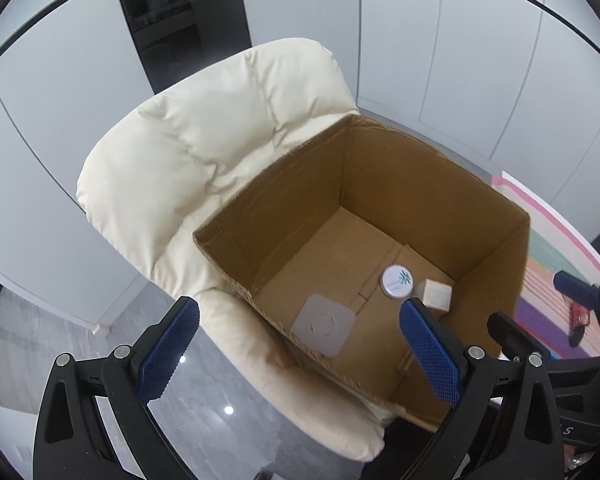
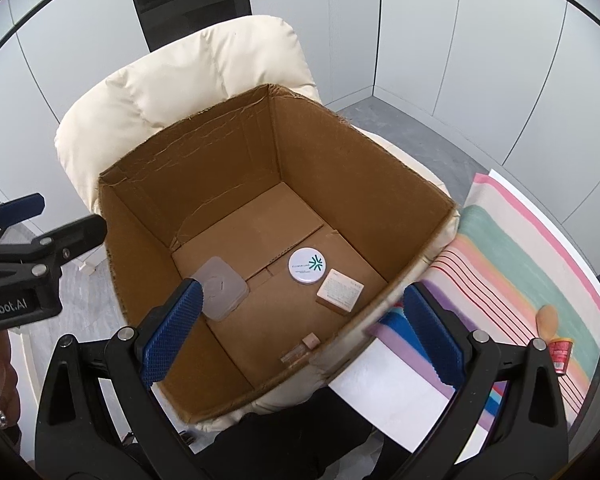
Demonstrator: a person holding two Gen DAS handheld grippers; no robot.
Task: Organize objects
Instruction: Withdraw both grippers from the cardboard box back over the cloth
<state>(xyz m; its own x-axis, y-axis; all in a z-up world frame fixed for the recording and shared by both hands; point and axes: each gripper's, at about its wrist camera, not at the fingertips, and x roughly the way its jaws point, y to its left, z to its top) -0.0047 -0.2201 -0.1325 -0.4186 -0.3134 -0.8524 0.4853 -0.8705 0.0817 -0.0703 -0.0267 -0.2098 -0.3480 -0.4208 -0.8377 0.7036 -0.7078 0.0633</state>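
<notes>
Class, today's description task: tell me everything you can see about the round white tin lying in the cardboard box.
The round white tin is a flat, shallow disc with a white lid, a thin metallic-looking rim and a teal star-like logo beside small print too fine to read. It lies lid-up and closed on the floor of the open cardboard box, near a floor flap seam. A small beige square box sits close beside it; whether they touch is unclear. A greyish rounded-square lid lies apart. Neither gripper touches it.
</notes>
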